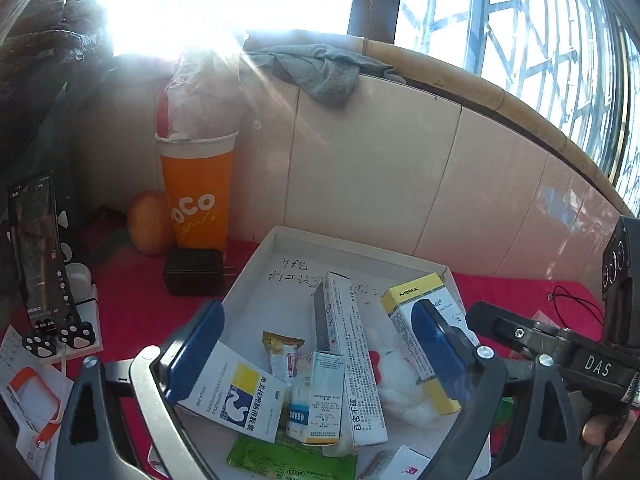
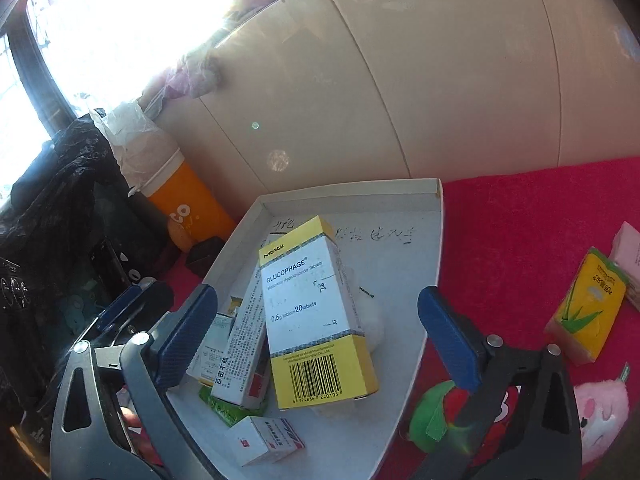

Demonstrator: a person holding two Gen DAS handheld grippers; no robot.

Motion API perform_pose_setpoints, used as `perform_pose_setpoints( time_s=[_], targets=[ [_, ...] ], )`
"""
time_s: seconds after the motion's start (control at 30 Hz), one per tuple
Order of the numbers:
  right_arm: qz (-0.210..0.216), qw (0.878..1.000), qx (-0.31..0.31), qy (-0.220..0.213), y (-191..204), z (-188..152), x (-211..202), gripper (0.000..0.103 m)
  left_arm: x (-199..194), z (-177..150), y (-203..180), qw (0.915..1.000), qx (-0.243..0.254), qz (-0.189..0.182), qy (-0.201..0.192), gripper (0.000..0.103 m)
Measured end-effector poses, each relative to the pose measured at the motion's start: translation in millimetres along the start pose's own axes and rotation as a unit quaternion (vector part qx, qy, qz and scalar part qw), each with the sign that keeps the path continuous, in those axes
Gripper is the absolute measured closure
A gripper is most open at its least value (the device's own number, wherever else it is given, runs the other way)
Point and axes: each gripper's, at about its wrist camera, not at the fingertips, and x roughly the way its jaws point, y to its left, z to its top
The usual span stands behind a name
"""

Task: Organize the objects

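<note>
White shallow tray sits on the red cloth by the tiled wall, piled with medicine boxes; handwriting in black ink on its floor, not legible. Biggest item is the yellow-and-white box, lying tilted on top of the pile, printed "MERCK", "GLUCOPHAGE", "0.5g", "20 tablets", barcode on the near yellow end. Under it leans a long white box with Chinese text. Also in the tray: a white box with a blue-yellow stomach logo, a small pale blue box, a green sachet, a small white-and-red box, a cotton wad (partly hidden under boxes). Left gripper hovers over the tray, blue pads spread wide, nothing pinched. Right gripper likewise spread wide, the yellow-and-white box between its fingers but not touched. Outside the tray: orange cup reading "oCo", stuffed with crumpled plastic; an apple beside it; black charger; phone on a paw-foot stand. Right of the tray on the cloth: yellow aloe drink carton, pink plush, red-green plush.
</note>
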Motion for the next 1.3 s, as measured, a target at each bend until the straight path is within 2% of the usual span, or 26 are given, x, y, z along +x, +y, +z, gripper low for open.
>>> perform_pose_setpoints(
  time_s=[0.13, 0.23, 0.33, 0.43, 0.5, 0.67, 0.8, 0.83, 0.87, 1.07, 1.3],
  targets=[
    [-0.001, 0.999, -0.006, -0.043, -9.4, -3.5, -40.8, 0.0, -26.5, -5.9, -19.1, 0.9991, 0.034, -0.01, -0.021, 0.0],
    [0.001, 0.998, -0.002, -0.069, -23.4, -11.4, -81.6, 0.0, -45.2, -19.3, -45.2, 0.9968, 0.068, -0.036, -0.023, 0.0],
    [-0.003, 0.995, 0.014, -0.098, -46.7, -29.1, -130.4, 0.0, -58.5, -43.6, -79.0, 0.9917, 0.098, -0.083, 0.001, 0.0],
    [-0.042, 0.992, 0.01, -0.117, -70.2, -51.7, -173.8, 0.0, -63.0, -76.9, -121.9, 0.9817, 0.132, -0.132, 0.038, 0.0],
    [-0.088, 0.989, -0.006, -0.12, -82.5, -64.6, -194.9, 0.0, -57.7, -100.2, -154.0, 0.9681, 0.163, -0.174, 0.078, 0.0],
    [-0.185, 0.976, 0.0, -0.117, -127.6, -82.3, -232.1, 0.0, -44.0, -160.2, -215.0, 0.93, 0.255, -0.222, 0.145, 0.0],
    [-0.205, 0.969, 0.031, -0.135, -156.2, -87.0, -259.5, 0.0, -38.8, -197.3, -242.5, 0.9011, 0.294, -0.261, 0.184, 0.0],
    [-0.204, 0.968, 0.037, -0.139, -159.7, -87.9, -264.2, 0.0, -35.3, -204.4, -249.8, 0.8909, 0.311, -0.263, 0.201, 0.0],
    [-0.202, 0.968, 0.041, -0.143, -161.0, -88.6, -267.9, 0.0, -35.9, -208.3, -255.8, 0.8872, 0.33, -0.255, 0.197, 0.0],
    [-0.163, 0.974, 0.043, -0.15, -151.6, -87.9, -269.3, 0.0, -38.1, -209.5, -256.1, 0.8848, 0.331, -0.26, 0.199, 0.0],
    [-0.142, 0.973, 0.06, -0.172, -158.7, -88.0, -275.6, 0.0, -37.9, -209.3, -256.0, 0.8848, 0.331, -0.26, 0.199, 0.0]
  ],
)
